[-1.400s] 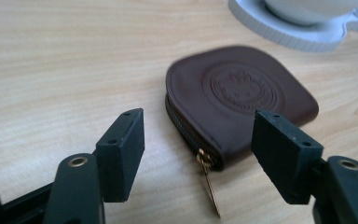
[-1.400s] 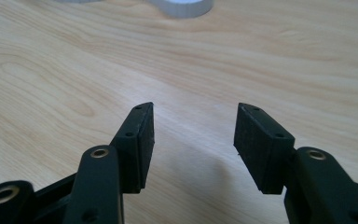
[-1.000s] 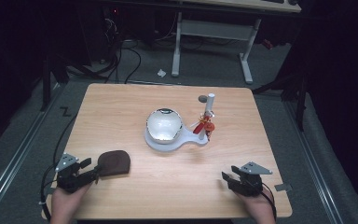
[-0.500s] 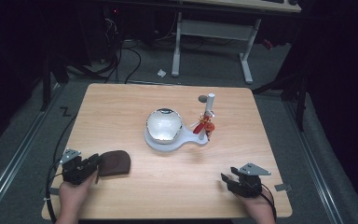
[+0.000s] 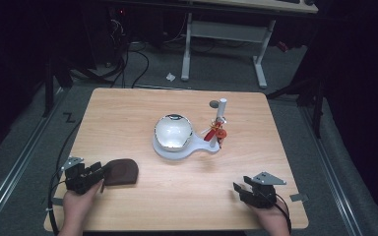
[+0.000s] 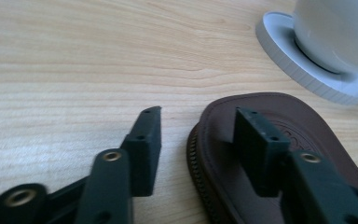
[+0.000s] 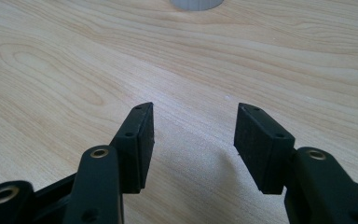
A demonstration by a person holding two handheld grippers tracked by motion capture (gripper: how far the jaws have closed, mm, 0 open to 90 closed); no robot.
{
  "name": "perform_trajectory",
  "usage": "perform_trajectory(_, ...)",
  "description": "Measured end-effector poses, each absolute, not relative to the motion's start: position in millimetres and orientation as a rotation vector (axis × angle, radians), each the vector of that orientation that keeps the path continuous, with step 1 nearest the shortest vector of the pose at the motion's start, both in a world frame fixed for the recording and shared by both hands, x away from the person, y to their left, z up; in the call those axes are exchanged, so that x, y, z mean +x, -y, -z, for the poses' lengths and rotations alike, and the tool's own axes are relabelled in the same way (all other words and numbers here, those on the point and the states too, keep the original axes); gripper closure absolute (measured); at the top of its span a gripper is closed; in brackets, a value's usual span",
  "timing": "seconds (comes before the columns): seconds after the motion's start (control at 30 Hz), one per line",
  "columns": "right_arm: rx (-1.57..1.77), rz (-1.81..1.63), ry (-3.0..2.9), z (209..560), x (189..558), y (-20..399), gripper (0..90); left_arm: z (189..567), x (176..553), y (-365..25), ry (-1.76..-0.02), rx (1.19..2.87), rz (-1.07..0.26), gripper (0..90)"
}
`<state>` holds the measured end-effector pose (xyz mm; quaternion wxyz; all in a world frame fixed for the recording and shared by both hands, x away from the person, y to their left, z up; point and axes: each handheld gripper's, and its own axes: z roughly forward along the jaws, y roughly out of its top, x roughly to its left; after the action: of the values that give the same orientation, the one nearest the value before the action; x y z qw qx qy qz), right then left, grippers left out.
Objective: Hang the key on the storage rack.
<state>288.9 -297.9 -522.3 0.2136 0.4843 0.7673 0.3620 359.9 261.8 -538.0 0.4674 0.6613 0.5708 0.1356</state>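
Since earlier, the left tool (image 5: pixel 100 173) has slid rightward, spread jaws straddling the brown pouch's (image 5: pixel 122 172) edge near the worktop's (image 5: pixel 177 196) front-left corner; right tool (image 5: pixel 240 189) spread.

lab | dark room | floor cables (image 5: pixel 128 64) | desk frame (image 5: pixel 224 34) | wooden table (image 5: pixel 128 113)

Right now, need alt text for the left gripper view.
The open left hand-held gripper straddles the edge of a brown zippered leather pouch lying flat on a light wooden table, one jaw over the pouch and one beside it. A white bowl sits on a grey base at upper right.
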Motion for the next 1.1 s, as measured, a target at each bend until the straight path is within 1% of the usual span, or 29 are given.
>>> perform_trajectory(0.1,1.336,-1.007,-2.131,521.9,288.3,298.0,48.0,538.1,359.3,-260.9,-1.398,1.627,-0.343,51.1)
perform_trajectory(0.17,1.334,-1.006,-2.133,522.0,288.1,298.4,48.0,538.5,359.1,-261.2,-1.390,1.626,-0.333,53.2)
perform_trajectory(0.3,1.341,-1.018,-2.140,522.8,289.3,299.4,47.8,537.3,356.1,-256.6,-1.335,1.652,-0.349,71.3)
perform_trajectory(0.37,1.340,-1.018,-2.145,522.7,289.1,299.2,47.8,536.6,355.0,-254.2,-1.329,1.665,-0.374,71.7)
perform_trajectory(0.47,1.339,-1.020,-2.151,523.1,289.4,299.7,47.7,537.3,355.9,-256.3,-1.335,1.653,-0.345,72.8)
perform_trajectory(0.57,1.336,-1.020,-2.153,523.2,289.5,299.6,47.7,537.2,355.5,-256.4,-1.337,1.658,-0.357,73.9)
perform_trajectory(0.6,1.335,-1.022,-2.154,523.0,289.4,299.7,47.7,537.2,355.3,-256.8,-1.344,1.657,-0.364,78.7)
perform_trajectory(0.63,1.334,-1.024,-2.153,522.9,289.3,299.8,47.7,537.4,355.5,-257.2,-1.345,1.654,-0.359,80.1)
perform_trajectory(0.7,1.335,-1.025,-2.149,522.5,288.8,300.1,47.8,537.4,355.2,-256.6,-1.343,1.657,-0.368,80.4)
perform_trajectory(0.73,1.332,-1.030,-2.146,522.1,288.9,300.5,47.8,537.3,355.0,-256.3,-1.343,1.660,-0.377,82.6)
perform_trajectory(0.83,1.340,-1.030,-2.151,523.1,290.3,300.4,47.8,536.4,354.0,-254.6,-1.342,1.669,-0.404,84.6)
perform_trajectory(0.9,1.337,-1.028,-2.154,522.8,289.9,300.0,47.8,535.3,353.2,-252.4,-1.341,1.677,-0.427,85.3)
perform_trajectory(1.1,1.337,-1.039,-2.148,522.2,289.3,302.3,47.8,532.3,349.8,-252.9,-1.325,1.661,-0.424,86.3)
